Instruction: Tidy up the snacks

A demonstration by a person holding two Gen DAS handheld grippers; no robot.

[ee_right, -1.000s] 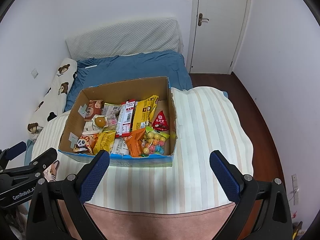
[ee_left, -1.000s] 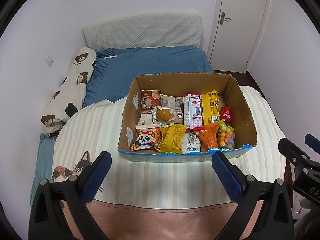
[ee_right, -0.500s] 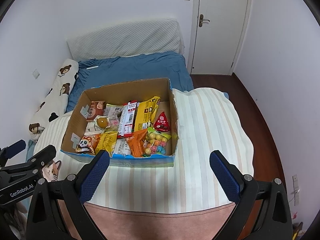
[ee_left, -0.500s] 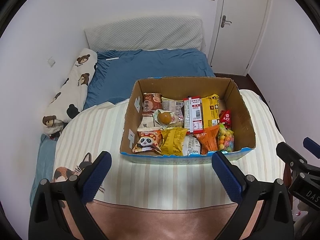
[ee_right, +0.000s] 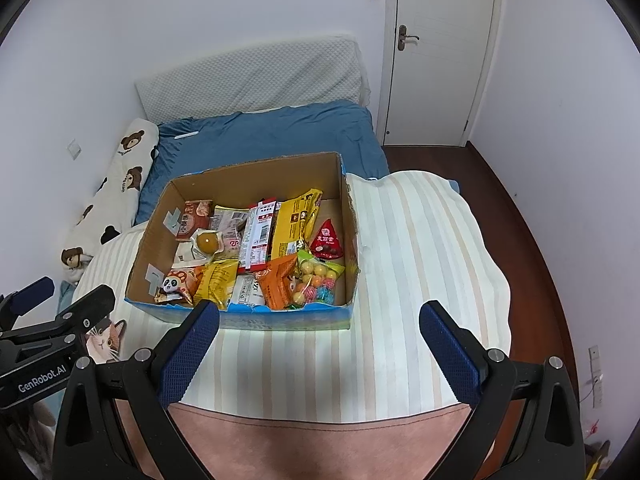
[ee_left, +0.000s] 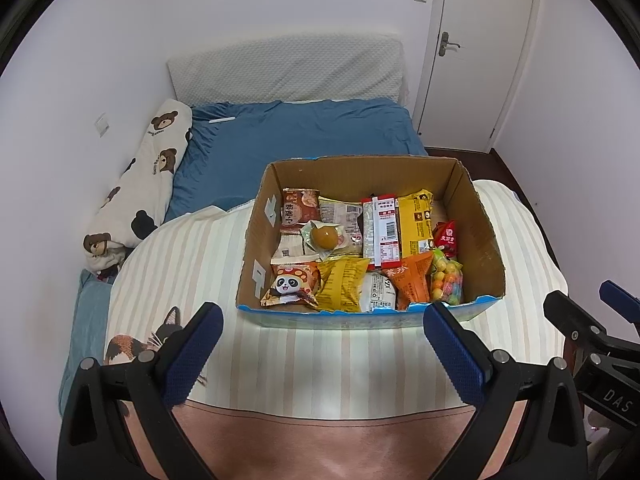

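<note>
An open cardboard box (ee_left: 486, 240) stands on a striped cloth (ee_left: 180, 264) and holds several snack packets: a panda packet (ee_left: 290, 286), a yellow bag (ee_left: 344, 286), a red-and-white bar (ee_left: 382, 228), an orange bag (ee_left: 412, 280), a bag of coloured candy balls (ee_left: 446, 276). The box also shows in the right wrist view (ee_right: 158, 240). My left gripper (ee_left: 320, 354) is open and empty, just short of the box's near wall. My right gripper (ee_right: 318, 354) is open and empty, before the box's near right corner.
A blue bed (ee_left: 304, 136) with a white headboard cushion (ee_left: 288, 68) lies behind the box. A bear-print pillow (ee_left: 140, 188) lies at the left. A white door (ee_right: 438, 48) and dark wood floor (ee_right: 532, 240) are at the right.
Both views have pulled back slightly, so the box sits a little lower and farther in frame. Both grippers stay open and empty.
</note>
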